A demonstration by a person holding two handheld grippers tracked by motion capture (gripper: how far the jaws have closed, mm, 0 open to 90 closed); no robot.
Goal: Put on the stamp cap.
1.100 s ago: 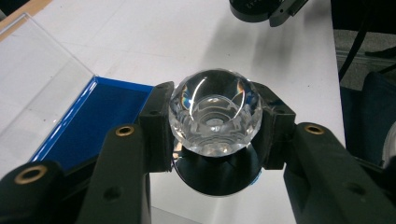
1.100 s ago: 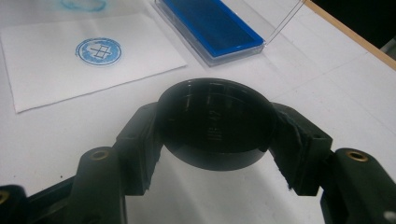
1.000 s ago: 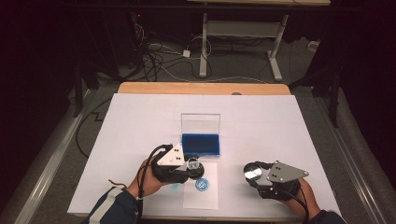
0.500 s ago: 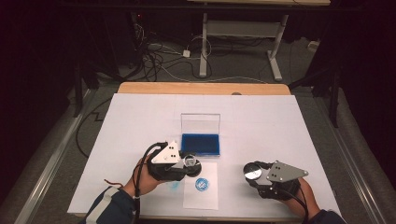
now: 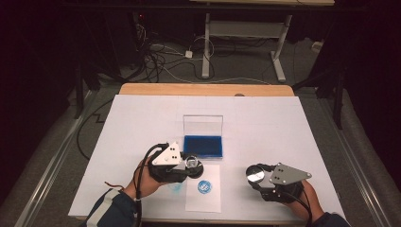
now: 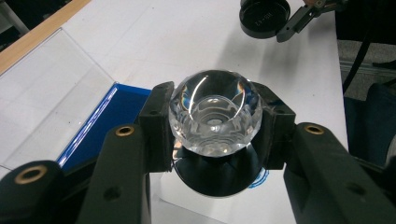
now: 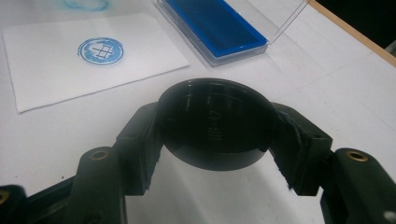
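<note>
Two grippers were at work near the front edge of the white table [image 5: 142, 118], each held in one of the person's hands. The left hand [image 5: 144, 182] came in from the bottom of the high view, a striped sleeve behind it, and angled the left gripper [image 5: 191, 165] toward the right, its grey three-cornered plate facing up. Its jaws were clamped on a stamp with a clear faceted crystal top [image 6: 215, 116]; in the left gripper view the crystal sat squarely between the two black pads, with the stamp's dark round base just under it, above the near edge of a white sheet of paper [image 5: 203, 201]. A round blue stamped mark [image 5: 204, 187] showed on that sheet, just right of and below the left gripper's tips, and a fainter blue smudge [image 5: 176, 187] lay on the table by the left hand.

The right hand [image 5: 302, 194] rested lower right, pointing the right gripper [image 5: 257, 174] leftward, well apart from the left one. Its jaws were closed around a round black cap [image 7: 215, 126], gripped by the rim on both sides and held above the tabletop.

An open clear case with a blue ink pad [image 5: 203, 145] lay just beyond the paper, its lid [image 5: 202, 125] standing upright at the back.
</note>
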